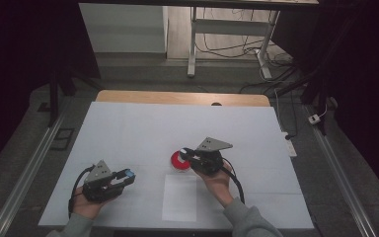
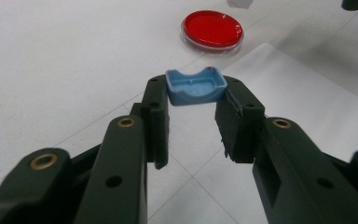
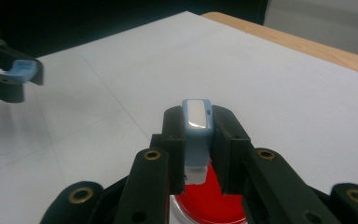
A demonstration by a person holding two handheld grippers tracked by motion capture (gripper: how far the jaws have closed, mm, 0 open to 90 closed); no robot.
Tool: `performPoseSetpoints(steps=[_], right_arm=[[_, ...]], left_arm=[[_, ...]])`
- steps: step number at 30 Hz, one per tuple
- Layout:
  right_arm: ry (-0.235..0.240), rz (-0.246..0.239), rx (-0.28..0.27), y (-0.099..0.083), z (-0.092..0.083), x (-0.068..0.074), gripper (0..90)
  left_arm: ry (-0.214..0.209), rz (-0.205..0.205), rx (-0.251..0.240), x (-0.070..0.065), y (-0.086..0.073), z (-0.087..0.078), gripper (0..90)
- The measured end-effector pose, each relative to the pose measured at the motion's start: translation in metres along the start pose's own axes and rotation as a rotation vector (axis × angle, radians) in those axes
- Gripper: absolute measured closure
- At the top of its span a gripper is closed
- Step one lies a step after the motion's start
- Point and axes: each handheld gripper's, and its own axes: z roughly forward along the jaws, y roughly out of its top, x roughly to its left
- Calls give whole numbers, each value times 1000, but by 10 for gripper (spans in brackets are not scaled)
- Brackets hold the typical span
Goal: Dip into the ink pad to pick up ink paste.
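Note:
My left gripper (image 2: 196, 95) is shut on a small light-blue cap (image 2: 196, 86), a shallow open shell pinched by its ends at the jaw tips. In the high view it hovers at the lower left (image 1: 127, 176), with the blue cap (image 1: 129, 173) pointing right. My right gripper (image 3: 196, 128) is shut on a blue-and-white device (image 3: 196, 122), held upright between the pads. It hangs just over a round red dish (image 3: 210, 201). The high view shows the right gripper (image 1: 186, 153) at the dish's (image 1: 177, 163) right rim. The dish (image 2: 212, 28) lies ahead of the left jaws.
A white cover (image 1: 138, 128) spreads over the table, whose wooden far edge (image 1: 177, 97) shows. A white paper sheet (image 1: 179, 198) lies near the front edge, just below the dish. Cables and desk legs stand on the floor beyond. The left gripper (image 3: 8, 79) shows far left in the right gripper view.

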Motion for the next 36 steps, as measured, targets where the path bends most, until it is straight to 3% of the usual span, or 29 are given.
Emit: performPoseSetpoints(steps=[13,36], right_arm=[[-55,-12,57,-5,12,-10,754],[-77,6,94,-10,17,-18,753]], left_arm=[[0,0,2,1,0,0,653],[3,3,2,1,0,0,652]])
